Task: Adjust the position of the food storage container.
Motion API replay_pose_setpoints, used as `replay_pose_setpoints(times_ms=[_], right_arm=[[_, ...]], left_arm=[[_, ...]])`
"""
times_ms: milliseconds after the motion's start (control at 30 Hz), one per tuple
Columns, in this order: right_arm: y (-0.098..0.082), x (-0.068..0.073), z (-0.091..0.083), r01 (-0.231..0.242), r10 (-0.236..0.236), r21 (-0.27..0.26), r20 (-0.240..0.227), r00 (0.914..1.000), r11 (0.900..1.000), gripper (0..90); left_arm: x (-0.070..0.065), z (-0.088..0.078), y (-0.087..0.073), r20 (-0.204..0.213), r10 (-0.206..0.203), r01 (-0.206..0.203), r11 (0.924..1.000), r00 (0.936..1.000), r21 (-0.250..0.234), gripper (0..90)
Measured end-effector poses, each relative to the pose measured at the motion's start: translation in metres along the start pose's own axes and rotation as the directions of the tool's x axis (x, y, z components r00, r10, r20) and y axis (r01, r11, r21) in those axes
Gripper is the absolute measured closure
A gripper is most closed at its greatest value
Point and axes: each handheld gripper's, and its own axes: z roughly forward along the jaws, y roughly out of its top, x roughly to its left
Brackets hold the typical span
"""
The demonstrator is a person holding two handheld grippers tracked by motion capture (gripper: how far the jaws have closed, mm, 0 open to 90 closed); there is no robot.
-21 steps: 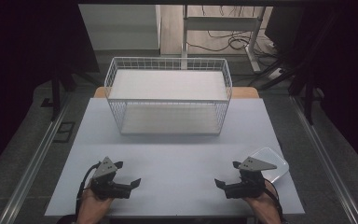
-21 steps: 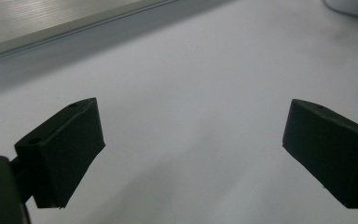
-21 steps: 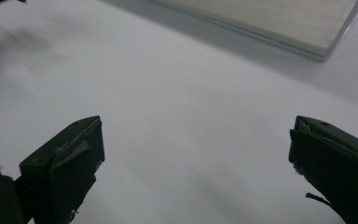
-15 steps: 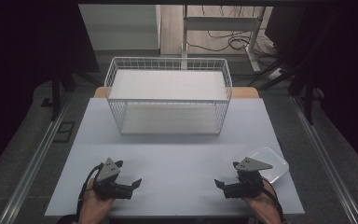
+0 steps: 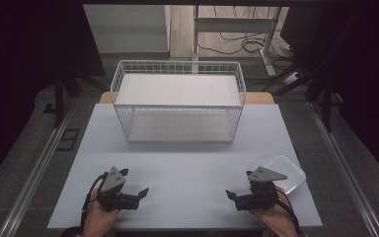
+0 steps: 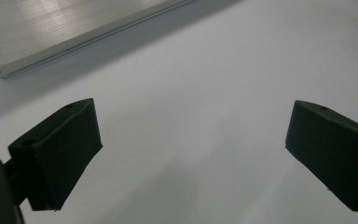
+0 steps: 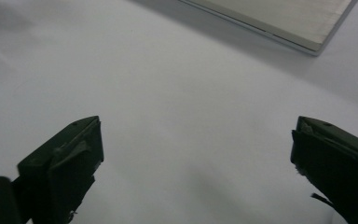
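Note:
My left gripper (image 5: 139, 196) rests low over the white table (image 5: 187, 168) near its front left, held by a hand and pointing toward the middle. In the left gripper view its jaws (image 6: 191, 140) stand wide apart over bare tabletop: open. My right gripper (image 5: 233, 200) mirrors it near the front right, also pointing inward. It is open too, with nothing between its jaws (image 7: 196, 149). A white wire basket (image 5: 177, 98) stands at the back middle of the table. A clear plastic tray (image 5: 288, 173) lies just behind the right gripper.
A pale panel with a bright metal edge (image 6: 51, 37) crosses the top left of the left gripper view, and the same kind of panel (image 7: 284, 23) the top right of the right gripper view. Dark floor, metal rails and cables surround the table.

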Motion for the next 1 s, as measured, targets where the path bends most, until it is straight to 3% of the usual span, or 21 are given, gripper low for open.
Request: replay_pose_setpoints(times_ms=[167, 300, 333, 367, 400, 500, 600, 700, 800, 900, 1000], right_arm=[[0.002, -0.002, -0.005, -0.006, 0.006, 0.006, 0.018, 0.9998, 1.000, 9.2], [0.005, -0.010, -0.015, -0.028, 0.028, -0.012, 0.064, 0.9976, 1.000, 23.9], [0.005, -0.010, -0.015, -0.028, 0.028, -0.012, 0.064, 0.9976, 1.000, 23.9], [0.005, -0.016, -0.020, -0.034, 0.035, -0.017, 0.090, 0.9954, 0.999, 31.3], [0.005, -0.016, -0.020, -0.034, 0.035, -0.017, 0.090, 0.9954, 0.999, 31.3], [0.003, -0.031, -0.030, -0.042, 0.043, -0.015, 0.110, 0.9930, 0.999, 43.7], [0.001, -0.039, -0.036, -0.051, 0.054, -0.025, 0.116, 0.9918, 0.998, 49.9], [-0.003, -0.054, -0.047, -0.059, 0.065, -0.039, 0.148, 0.9868, 0.997, 61.4], [-0.006, -0.060, -0.050, -0.061, 0.067, -0.039, 0.161, 0.9847, 0.997, 66.2], [-0.013, -0.073, -0.059, -0.078, 0.087, -0.053, 0.199, 0.9762, 0.996, 80.7], [-0.018, -0.085, -0.066, -0.099, 0.112, -0.069, 0.232, 0.9662, 0.993, 88.8]], left_arm=[[-0.001, 0.001, 0.000, -0.001, 0.007, -0.007, 1.0000, 1.0000, 0.004, 2.6], [0.000, 0.000, 0.000, -0.005, 0.002, -0.002, 1.0000, 1.0000, 0.006, 2.6], [0.000, 0.000, 0.000, -0.004, -0.003, 0.003, 1.0000, 1.0000, 0.005, 2.6], [0.000, 0.000, 0.000, 0.005, -0.014, 0.014, 0.9999, 0.9999, 0.004, 2.7], [0.000, 0.000, 0.000, 0.005, -0.014, 0.014, 0.9999, 0.9999, 0.004, 2.7], [0.000, 0.002, 0.000, 0.033, -0.026, 0.026, 0.9996, 0.9991, 0.006, 2.7], [-0.003, 0.003, 0.000, 0.033, -0.008, 0.008, 0.9998, 0.9994, 0.016, 2.7], [-0.003, 0.004, 0.000, 0.033, -0.005, 0.004, 0.9998, 0.9995, 0.020, 2.7], [-0.003, 0.003, 0.000, 0.036, -0.012, 0.012, 0.9998, 0.9993, 0.018, 2.8], [-0.002, 0.003, 0.000, 0.039, -0.018, 0.017, 0.9997, 0.9991, 0.017, 3.0], [-0.003, 0.004, 0.000, 0.037, -0.016, 0.015, 0.9997, 0.9992, 0.019, 3.1]])
